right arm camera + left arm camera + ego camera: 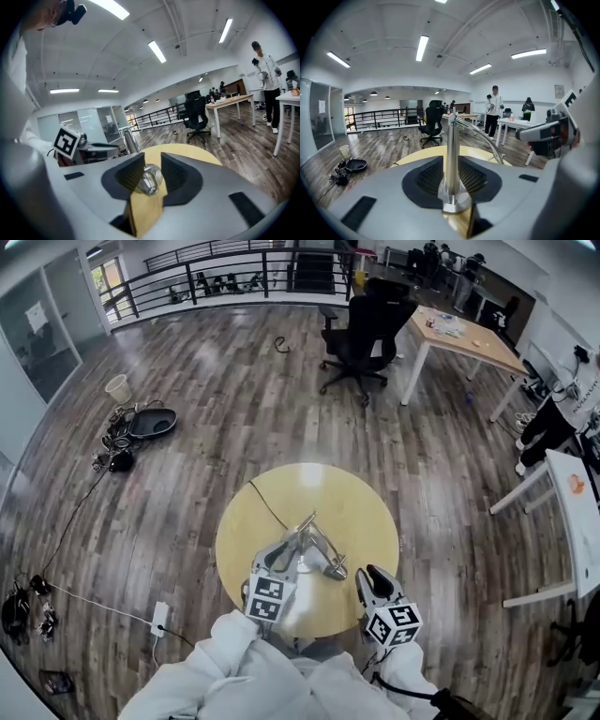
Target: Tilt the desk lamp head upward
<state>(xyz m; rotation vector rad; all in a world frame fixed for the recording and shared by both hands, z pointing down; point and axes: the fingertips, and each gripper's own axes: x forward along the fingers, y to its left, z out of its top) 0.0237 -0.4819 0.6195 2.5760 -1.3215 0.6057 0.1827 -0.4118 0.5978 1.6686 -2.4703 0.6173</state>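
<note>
A silver desk lamp (314,545) with jointed arms stands on the round yellow table (352,507); its black cord runs off to the back left. My left gripper (284,562) is at the lamp's base. In the left gripper view the upright post (451,150) stands between the open jaws of the left gripper (452,178), with a gap to each pad. My right gripper (373,576) sits just right of the lamp head (335,569). The right gripper view has that rounded head (149,182) in the narrow gap of the right gripper (150,169), close to the left pad.
A black office chair (361,329) and a wooden desk (464,334) stand beyond the table. White tables (567,521) line the right side. A power strip (159,617) and cables lie on the floor at left. A person (493,112) stands far off.
</note>
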